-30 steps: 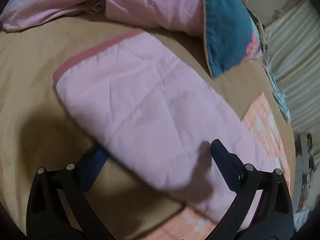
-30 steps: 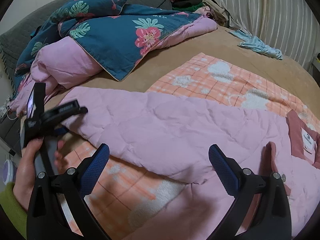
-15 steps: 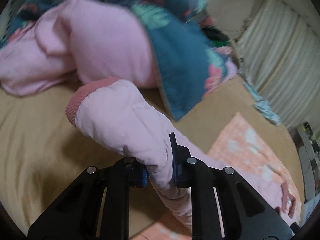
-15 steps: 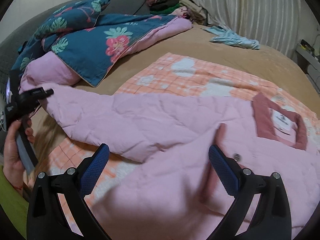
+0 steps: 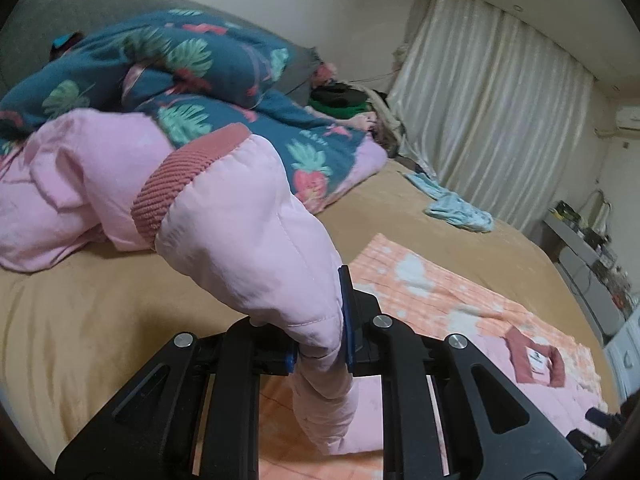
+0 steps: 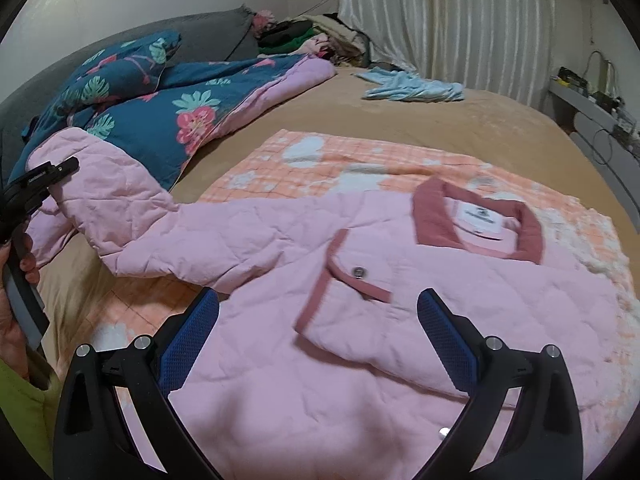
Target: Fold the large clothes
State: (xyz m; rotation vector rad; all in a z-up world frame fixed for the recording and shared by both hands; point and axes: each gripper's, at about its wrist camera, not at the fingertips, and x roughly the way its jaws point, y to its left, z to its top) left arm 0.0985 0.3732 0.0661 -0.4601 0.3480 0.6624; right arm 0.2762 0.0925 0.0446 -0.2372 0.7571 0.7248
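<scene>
A pink quilted jacket (image 6: 360, 280) with a dark pink collar lies face up on an orange checked blanket (image 6: 360, 160) on the bed. My left gripper (image 5: 320, 344) is shut on the jacket's sleeve (image 5: 248, 248) just below its ribbed dark pink cuff (image 5: 176, 176) and holds it lifted off the bed. In the right wrist view the left gripper (image 6: 48, 176) shows at the far left with the raised sleeve (image 6: 116, 208). My right gripper (image 6: 316, 344) is open and empty, hovering above the jacket's front.
A teal floral duvet with pink lining (image 6: 160, 108) is heaped at the head of the tan bed (image 6: 400, 116). A light blue garment (image 6: 412, 88) lies near the curtains (image 6: 460, 20). A clothes pile (image 6: 304, 40) sits at the far corner. A shelf (image 6: 600, 120) stands right.
My left gripper closed on the sleeve and lifted it off the bed, cuff raised. My right gripper moved right along the jacket, from the sleeve toward the collar, still open.
</scene>
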